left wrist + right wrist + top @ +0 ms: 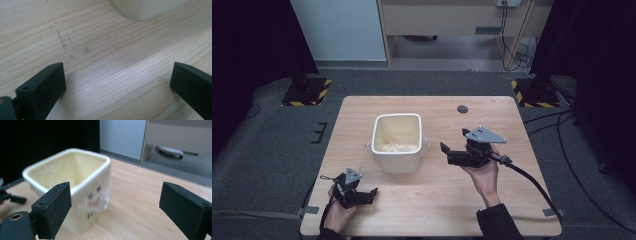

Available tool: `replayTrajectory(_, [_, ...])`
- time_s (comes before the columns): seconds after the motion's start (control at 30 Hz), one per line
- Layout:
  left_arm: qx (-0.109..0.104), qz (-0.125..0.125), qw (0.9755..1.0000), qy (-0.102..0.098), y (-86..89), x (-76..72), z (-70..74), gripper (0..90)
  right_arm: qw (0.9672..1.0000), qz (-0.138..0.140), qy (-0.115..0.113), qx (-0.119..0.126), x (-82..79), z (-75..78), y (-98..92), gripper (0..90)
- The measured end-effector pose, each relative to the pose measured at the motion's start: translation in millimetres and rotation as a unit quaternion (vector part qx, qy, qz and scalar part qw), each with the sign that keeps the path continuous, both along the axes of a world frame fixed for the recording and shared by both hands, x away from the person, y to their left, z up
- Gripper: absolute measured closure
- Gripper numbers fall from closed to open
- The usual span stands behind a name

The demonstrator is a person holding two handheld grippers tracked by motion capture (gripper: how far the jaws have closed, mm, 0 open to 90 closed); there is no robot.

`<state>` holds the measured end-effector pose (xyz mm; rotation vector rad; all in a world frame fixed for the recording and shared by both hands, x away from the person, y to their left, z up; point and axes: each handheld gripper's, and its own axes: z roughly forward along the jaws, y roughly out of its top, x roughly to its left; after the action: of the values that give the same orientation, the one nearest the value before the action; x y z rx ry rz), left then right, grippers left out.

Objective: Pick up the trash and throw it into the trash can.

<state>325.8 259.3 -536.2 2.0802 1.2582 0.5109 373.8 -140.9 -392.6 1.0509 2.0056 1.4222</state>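
Observation:
A cream square bin (pixel 397 162) with a clear plastic liner stands upright in the middle of the wooden table (pixel 447 200). My right gripper (pixel 453 141) is held above the table just right of the bin, pointing left at it. In the right gripper view its jaws (pixel 115 200) stand wide open with nothing between them, and the bin (pixel 92 195) sits a little ahead with dark marks on its near wall. My left gripper (pixel 371 192) rests low at the table's front left, open. Its jaws (pixel 117 80) frame bare wood, and the bin's corner (pixel 145 8) is farther off.
A small dark round spot (pixel 462 109) lies on the table behind the right gripper. A black cable (pixel 532 182) trails from the right gripper over the table's right front edge. Grey floor surrounds the table, with stand bases (pixel 306 91) at the far corners.

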Motion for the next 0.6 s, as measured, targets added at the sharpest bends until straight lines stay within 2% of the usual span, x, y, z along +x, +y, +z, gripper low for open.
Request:
replayTrajectory(0.03, [0.0,0.0,1.0,0.0,0.0,0.0,0.0,0.0,1.0,0.0,0.0,0.0,0.0,0.0,0.0,10.1])
replayTrajectory(0.07, [0.0,0.0,1.0,0.0,0.0,0.0,0.0,0.0,0.9999,-0.004,0.01,0.003,-2.7,-10.3,-10.6,10.0])
replayTrajectory(0.1, [0.0,0.0,1.0,0.0,0.0,0.0,0.0,0.0,0.9999,-0.004,0.01,0.003,-2.7,-10.3,-10.6,10.0])
replayTrajectory(0.13, [0.0,0.0,1.0,0.0,-0.1,0.0,0.0,0.0,0.9997,-0.009,0.024,0.007,-5.6,-21.3,-20.0,10.0])
replayTrajectory(0.2, [0.0,0.0,1.0,0.0,-0.1,0.0,0.0,0.0,0.9992,-0.012,0.037,0.004,-8.4,-32.2,-29.0,9.9])
replayTrajectory(0.3, [0.0,0.0,1.0,0.0,-0.1,0.0,0.0,0.0,0.9988,-0.015,0.046,0.0,-11.0,-40.8,-36.0,9.8])
replayTrajectory(0.33, [0.0,0.0,1.0,0.0,-0.1,0.0,0.0,0.0,0.9983,-0.02,0.054,-0.009,-14.4,-51.0,-44.8,9.5])
replayTrajectory(0.43, [0.0,0.0,1.0,0.0,-0.1,0.0,0.0,0.0,0.9978,-0.026,0.058,-0.021,-16.7,-58.9,-51.2,9.1])
replayTrajectory(0.47, [0.0,0.0,1.0,0.0,-0.1,0.0,0.0,0.0,0.9965,-0.033,0.071,-0.029,-19.3,-69.5,-59.5,8.7])
replayTrajectory(0.53, [0.0,0.0,1.0,0.0,-0.1,0.0,0.0,0.0,0.9963,-0.034,0.072,-0.033,-20.0,-73.2,-62.8,8.6])
replayTrajectory(0.6, [0.0,0.0,1.0,0.0,-0.1,0.0,0.0,0.0,0.9941,-0.047,0.092,-0.032,-23.0,-85.9,-76.1,9.2])
